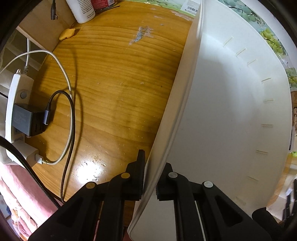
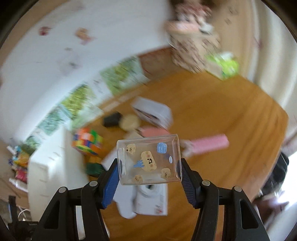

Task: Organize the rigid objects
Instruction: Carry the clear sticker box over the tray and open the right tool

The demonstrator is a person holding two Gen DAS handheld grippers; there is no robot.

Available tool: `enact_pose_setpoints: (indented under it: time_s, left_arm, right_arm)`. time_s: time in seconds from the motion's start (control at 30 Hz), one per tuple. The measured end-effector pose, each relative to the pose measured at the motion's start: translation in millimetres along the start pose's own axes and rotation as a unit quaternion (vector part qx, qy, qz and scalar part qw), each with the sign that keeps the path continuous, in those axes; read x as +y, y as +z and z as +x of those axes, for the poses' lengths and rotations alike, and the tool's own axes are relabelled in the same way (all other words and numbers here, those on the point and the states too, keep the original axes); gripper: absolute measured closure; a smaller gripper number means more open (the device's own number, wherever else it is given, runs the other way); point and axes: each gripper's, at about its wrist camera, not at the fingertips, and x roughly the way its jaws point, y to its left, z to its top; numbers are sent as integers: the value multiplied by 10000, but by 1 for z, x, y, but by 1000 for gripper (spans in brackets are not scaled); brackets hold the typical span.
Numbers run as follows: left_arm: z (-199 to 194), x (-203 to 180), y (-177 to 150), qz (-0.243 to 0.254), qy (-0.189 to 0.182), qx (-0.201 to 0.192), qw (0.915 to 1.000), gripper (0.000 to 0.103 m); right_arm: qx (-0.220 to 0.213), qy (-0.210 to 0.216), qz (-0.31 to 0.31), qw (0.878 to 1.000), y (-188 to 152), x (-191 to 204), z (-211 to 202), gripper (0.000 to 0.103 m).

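Observation:
My left gripper (image 1: pixel 149 182) points down at the wooden table (image 1: pixel 115 89) and is shut on the near rim of a large white plastic bin (image 1: pixel 232 115), which looks bare inside. One black finger is outside the wall, the other inside. In the blurred right wrist view, my right gripper (image 2: pixel 149 166) is shut on a clear plastic box (image 2: pixel 148 159) with cartoon stickers, held above the table (image 2: pixel 222 115). The white bin (image 2: pixel 48 166) shows at the left. Below lie a colourful cube (image 2: pixel 87 141), pink pieces (image 2: pixel 209 143), a white box (image 2: pixel 152 111) and a dark block (image 2: pixel 112 119).
A white power strip (image 1: pixel 13 103) with a grey charger (image 1: pixel 26 118) and looping cables (image 1: pixel 68 118) lies at the table's left edge. A white bottle (image 1: pixel 81 9) and a small yellow piece (image 1: pixel 67 33) sit at the back. A white device on a card (image 2: pixel 148 200) lies under the right gripper.

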Motion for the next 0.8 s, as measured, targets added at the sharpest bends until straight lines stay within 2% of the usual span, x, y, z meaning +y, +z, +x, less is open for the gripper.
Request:
enact_pose_setpoints:
  time_s: [0.2,0.4,0.6,0.67,0.8]
  left_arm:
    - [-4,-5,-2,31,34,-9,10000,94]
    - [-7,-11,-2,130,146,-20,9998,94]
    - [-7,-14,0,161,175,5,9997,94]
    - [-7,-15,0,178,190,7,9997,94]
    - [-5,-17,1,192,186,18,9996,94]
  right_arm:
    - [-596,911,-674,9918,6,42,-22,41]
    - [-750,1840,-1344,9708,8,86,-33,41]
    - [-473,2691,-2254,9352,-5,139,-36,41]
    - [-239,2949,-2704,9162,-16,163,-34,41]
    - [237,3265,-3255,8871,-43,194,-30,41]
